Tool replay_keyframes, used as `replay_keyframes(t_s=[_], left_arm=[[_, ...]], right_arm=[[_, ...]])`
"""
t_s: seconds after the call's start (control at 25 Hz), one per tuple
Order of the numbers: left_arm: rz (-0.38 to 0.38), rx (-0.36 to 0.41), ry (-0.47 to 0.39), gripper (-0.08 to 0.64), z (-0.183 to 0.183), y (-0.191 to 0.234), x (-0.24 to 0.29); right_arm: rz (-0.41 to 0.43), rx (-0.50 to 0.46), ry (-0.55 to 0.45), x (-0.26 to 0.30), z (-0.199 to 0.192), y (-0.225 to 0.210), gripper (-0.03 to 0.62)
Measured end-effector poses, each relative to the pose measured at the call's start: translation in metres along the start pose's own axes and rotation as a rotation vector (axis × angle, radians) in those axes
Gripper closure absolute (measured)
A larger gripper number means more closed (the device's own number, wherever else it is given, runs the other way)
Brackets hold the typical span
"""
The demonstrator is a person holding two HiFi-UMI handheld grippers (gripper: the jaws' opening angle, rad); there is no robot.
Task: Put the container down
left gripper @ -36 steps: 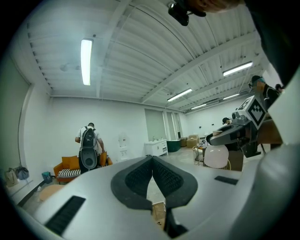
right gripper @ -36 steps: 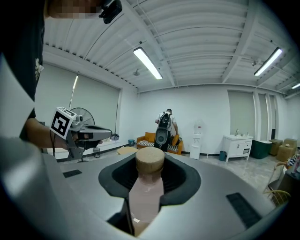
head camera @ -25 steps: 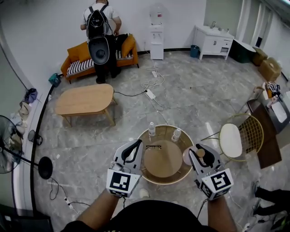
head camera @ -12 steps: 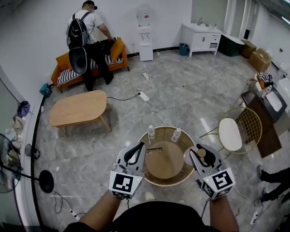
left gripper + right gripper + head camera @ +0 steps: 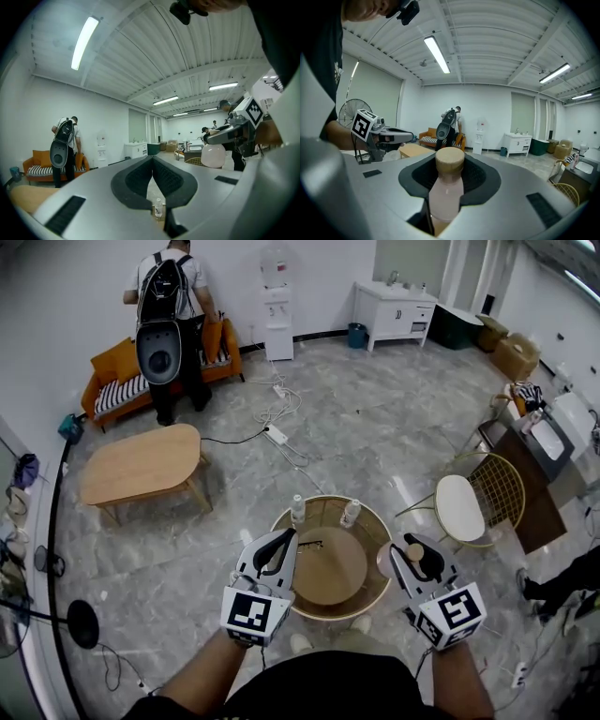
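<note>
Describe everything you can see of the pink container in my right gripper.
The container is a pale pink, frosted-looking bottle with a rounded body, a narrower neck and a tan cork-like stopper. The right gripper is shut on its neck, holding it off the floor beside the round table; nothing else touches it.

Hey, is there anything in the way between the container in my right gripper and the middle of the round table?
Nothing visible. The container, shut in the right gripper, hangs by the round table's right rim, and the table's middle is bare. Water bottles and glasses sit at its far side.
</note>
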State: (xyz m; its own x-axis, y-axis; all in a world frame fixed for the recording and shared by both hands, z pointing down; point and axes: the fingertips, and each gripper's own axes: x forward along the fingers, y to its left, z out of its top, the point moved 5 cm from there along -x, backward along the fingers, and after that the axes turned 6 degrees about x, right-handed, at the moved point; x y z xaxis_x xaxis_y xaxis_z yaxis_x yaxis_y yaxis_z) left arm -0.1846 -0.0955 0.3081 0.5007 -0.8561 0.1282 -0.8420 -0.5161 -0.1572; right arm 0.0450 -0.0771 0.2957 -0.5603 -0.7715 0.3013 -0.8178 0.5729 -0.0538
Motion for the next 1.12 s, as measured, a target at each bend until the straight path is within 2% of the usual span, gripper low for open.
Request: replay_keyframes(t_s=[0.28, 0.6, 0.92, 1.12], left_arm=[[0.034, 0.008, 0.001, 0.545, -0.001, 0.012, -0.003], [0.106, 0.021, 0.022, 0.545, 0.001, 0.027, 0.008], [0.114, 0.013, 0.056, 0.545, -0.009, 0.021, 0.038], [0.100, 0.033, 0.060, 0.545, -0.014, 0.014, 0.059]], right_arm=[[0.019, 0.006, 0.004, 0.016, 0.003, 0.002, 0.460], [0.088, -0.013, 0.011, 0.047, 0.013, -0.009, 0.460], [0.115, -0.009, 0.041, 0.070, 0.005, -0.037, 0.460], [0.139, -0.002, 0.069, 0.080, -0.011, -0.051, 0.460]])
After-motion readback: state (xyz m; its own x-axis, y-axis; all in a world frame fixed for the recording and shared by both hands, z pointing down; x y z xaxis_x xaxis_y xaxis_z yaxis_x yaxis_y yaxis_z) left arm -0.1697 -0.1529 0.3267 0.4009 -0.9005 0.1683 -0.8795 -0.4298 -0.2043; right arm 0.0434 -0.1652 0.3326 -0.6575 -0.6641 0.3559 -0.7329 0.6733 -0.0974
